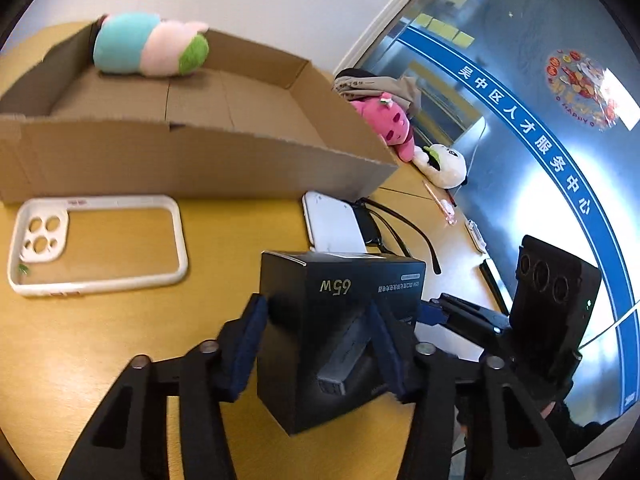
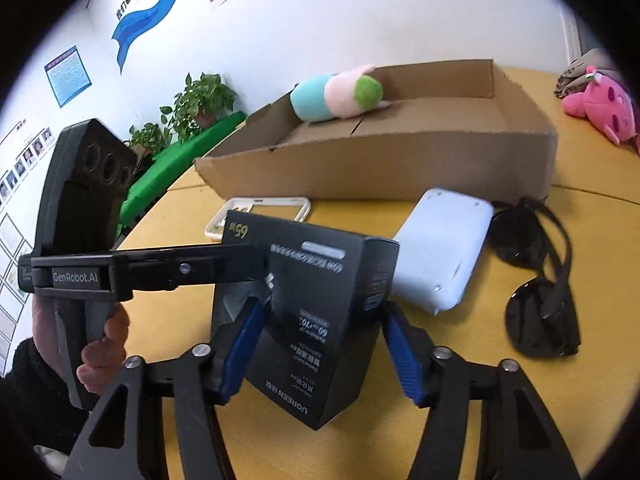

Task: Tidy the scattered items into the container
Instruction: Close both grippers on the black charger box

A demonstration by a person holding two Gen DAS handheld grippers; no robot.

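Observation:
A black charger carton (image 1: 340,280) marked 65W stands tilted on the yellow table, between both grippers. My left gripper (image 1: 318,304) has its blue pads pressed on two opposite sides of it. From the right, my right gripper (image 2: 323,306) clamps the same carton (image 2: 312,300) across its other sides. The open cardboard box (image 1: 200,160) lies behind, with a teal, pink and green plush (image 1: 148,46) inside at the far end. A white phone case (image 1: 96,240), a white flat device (image 1: 336,224) and black sunglasses (image 2: 532,280) lie in front of the cardboard box.
A pink plush (image 1: 388,124) and a white plush (image 1: 448,164) lie to the right of the cardboard box (image 2: 380,160), with a pink pen (image 1: 440,204) near them. A hand (image 2: 104,344) holds the left gripper's handle. Potted plants (image 2: 200,100) stand beyond the table's left edge.

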